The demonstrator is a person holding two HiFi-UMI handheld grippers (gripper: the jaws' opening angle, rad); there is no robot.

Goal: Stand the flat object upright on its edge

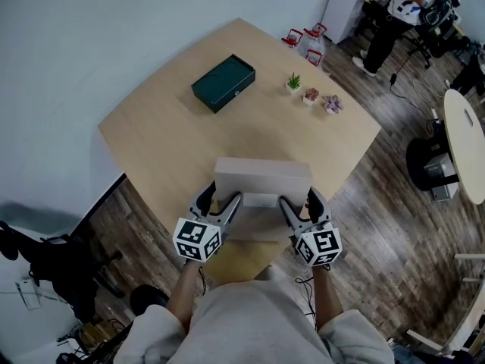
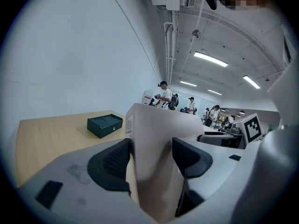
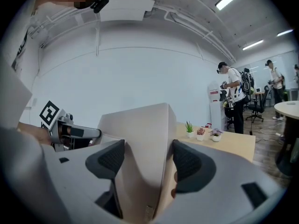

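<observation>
A flat beige cardboard box (image 1: 261,179) is held over the near edge of the wooden table (image 1: 159,135), tilted up with one long edge raised. My left gripper (image 1: 222,200) is shut on its left end and my right gripper (image 1: 298,202) on its right end. In the left gripper view the box (image 2: 154,134) rises steeply between the dark pads (image 2: 114,160) of the left gripper (image 2: 150,160). The right gripper view shows the box (image 3: 140,129) clamped the same way by the right gripper (image 3: 145,162). Whether its lower edge touches the table is hidden.
A dark green case (image 1: 223,83) lies at the table's far side. Three small potted plants (image 1: 311,94) stand near the right edge. Beyond are a white round table (image 1: 464,142), a dark chair (image 1: 53,256) at the left, and people (image 3: 233,94) standing at the back.
</observation>
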